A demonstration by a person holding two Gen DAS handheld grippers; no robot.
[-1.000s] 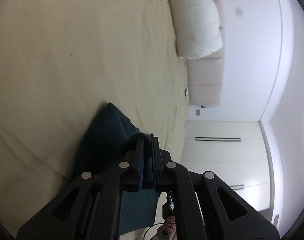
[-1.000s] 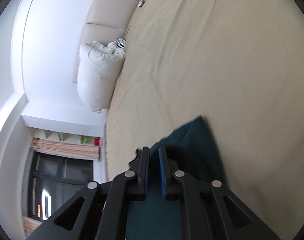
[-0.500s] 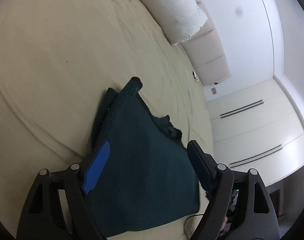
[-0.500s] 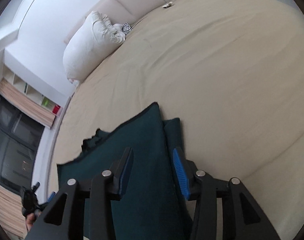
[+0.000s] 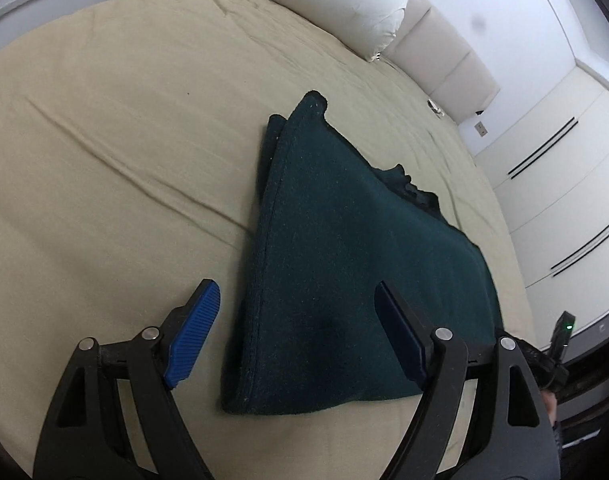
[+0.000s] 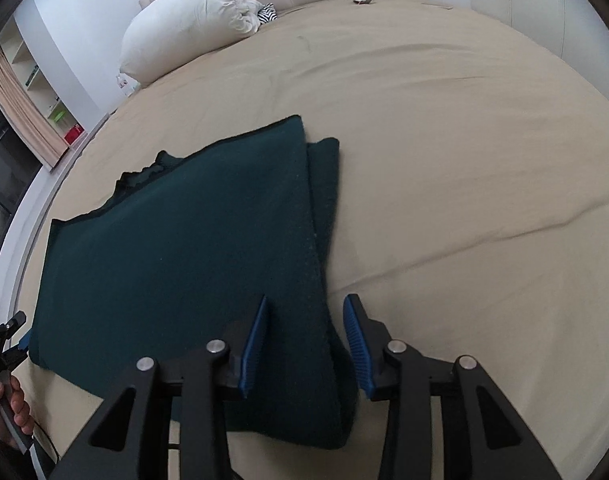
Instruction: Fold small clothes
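A dark teal garment [image 5: 336, 264] lies folded flat on the beige bed sheet [image 5: 104, 128]. It also shows in the right wrist view [image 6: 192, 248]. My left gripper [image 5: 300, 328] is open wide, its blue pads either side of the garment's near left corner, holding nothing. My right gripper [image 6: 304, 336] is open, its pads straddling the garment's near right folded edge, holding nothing. An uneven lower layer sticks out at the garment's far edge [image 5: 408, 188].
A white pillow [image 5: 344, 4] and padded headboard [image 5: 448, 76] are at the bed's far end. Cream wardrobe doors [image 5: 560, 184] stand on the right. A window with curtain [image 6: 20, 120] is on the left. The other hand's gripper [image 6: 0, 344] shows at the edge.
Both grippers were shut on the garment's edge a second ago. They have opened and let it drop flat on the bed, then tilted back to level above its near edge.
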